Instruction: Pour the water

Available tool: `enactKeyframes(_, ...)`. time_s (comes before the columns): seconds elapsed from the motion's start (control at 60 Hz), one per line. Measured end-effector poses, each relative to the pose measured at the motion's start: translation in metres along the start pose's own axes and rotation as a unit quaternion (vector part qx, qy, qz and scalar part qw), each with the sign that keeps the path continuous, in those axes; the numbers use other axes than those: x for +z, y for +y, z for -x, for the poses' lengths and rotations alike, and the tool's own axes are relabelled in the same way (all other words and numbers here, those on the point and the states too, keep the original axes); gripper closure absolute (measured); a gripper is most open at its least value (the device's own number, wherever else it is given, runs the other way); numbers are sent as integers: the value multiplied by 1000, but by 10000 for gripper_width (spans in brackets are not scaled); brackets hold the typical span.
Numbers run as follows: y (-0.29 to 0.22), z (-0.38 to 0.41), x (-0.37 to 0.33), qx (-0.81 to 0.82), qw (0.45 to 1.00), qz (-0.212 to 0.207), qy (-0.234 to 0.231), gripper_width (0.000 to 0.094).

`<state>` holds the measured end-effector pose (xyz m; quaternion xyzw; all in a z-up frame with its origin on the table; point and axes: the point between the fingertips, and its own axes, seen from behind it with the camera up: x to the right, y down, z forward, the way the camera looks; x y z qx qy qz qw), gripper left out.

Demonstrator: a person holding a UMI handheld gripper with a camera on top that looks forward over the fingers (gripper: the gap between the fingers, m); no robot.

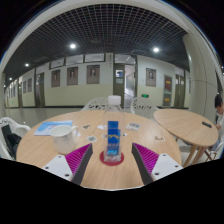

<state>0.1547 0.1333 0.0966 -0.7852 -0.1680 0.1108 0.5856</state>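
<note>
Between open tongs [111, 163], cylindrical blue bottle [112, 139]

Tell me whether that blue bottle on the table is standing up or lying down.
Upright. The blue bottle stands on the wooden table, just ahead of the open gripper, untouched by its fingers.

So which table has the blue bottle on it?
The near round wooden table, right under the open gripper. The blue bottle stands on it, just ahead of the fingers. The other round table, off to the right, has no bottle.
</note>
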Motion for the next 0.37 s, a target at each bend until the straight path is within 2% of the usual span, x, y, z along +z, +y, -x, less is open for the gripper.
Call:
enactKeyframes(0.15,3,55,-74,14,999,-12,-51,92)
enactKeyframes(0.367,18,124,-145,78,990,3,-118,93)
